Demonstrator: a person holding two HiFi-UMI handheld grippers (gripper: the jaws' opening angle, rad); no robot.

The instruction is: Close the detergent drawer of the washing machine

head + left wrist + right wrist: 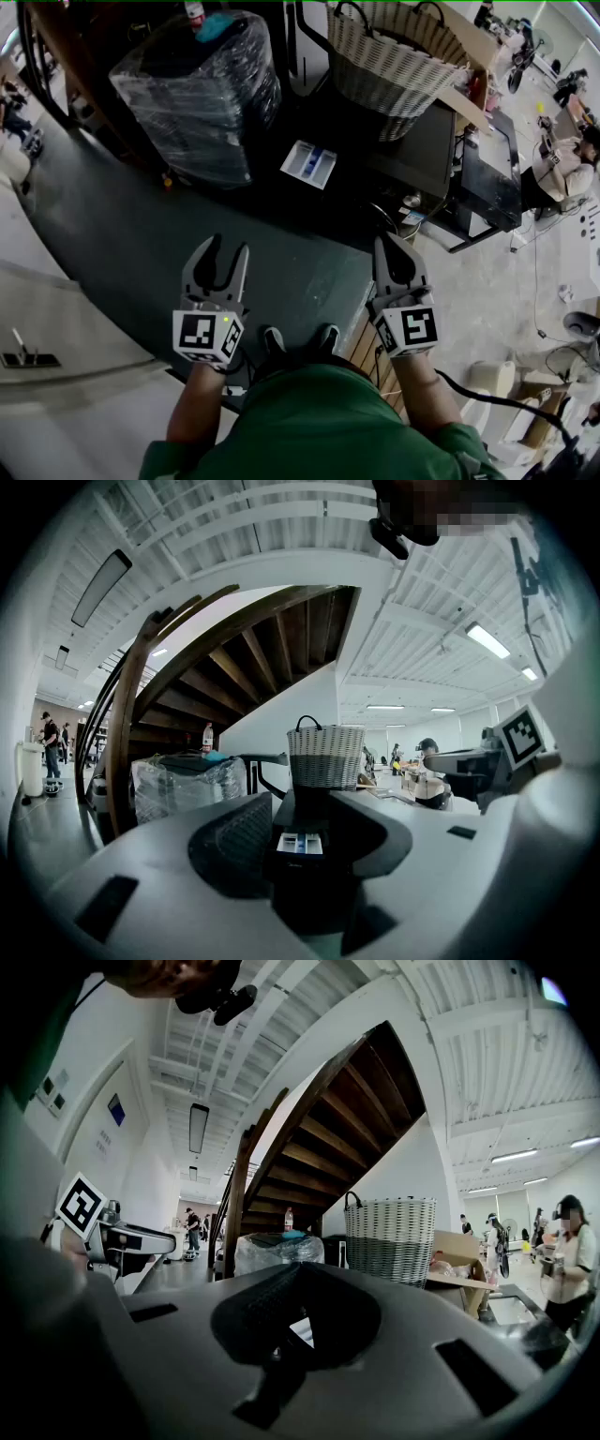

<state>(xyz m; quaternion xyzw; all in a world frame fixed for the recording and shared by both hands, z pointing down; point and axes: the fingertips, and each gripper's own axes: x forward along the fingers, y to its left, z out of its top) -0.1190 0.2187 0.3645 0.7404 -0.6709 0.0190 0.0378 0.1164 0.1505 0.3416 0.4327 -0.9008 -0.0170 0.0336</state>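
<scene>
The black washing machine (422, 155) is well ahead of you. Its detergent drawer (308, 164) sticks out of the front edge, not yet pushed. Your left gripper (217, 265) is spread wide and empty. Your right gripper (396, 255) is pinched together and empty. Step closer, then push the drawer straight in.

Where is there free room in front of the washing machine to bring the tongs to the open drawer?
Bare: the dark floor between the left tongs, the right tongs and the drawer, so the way straight ahead is free. Crowded: the plastic-wrapped bundle stands close left of the drawer, and the basket just beyond it.
</scene>
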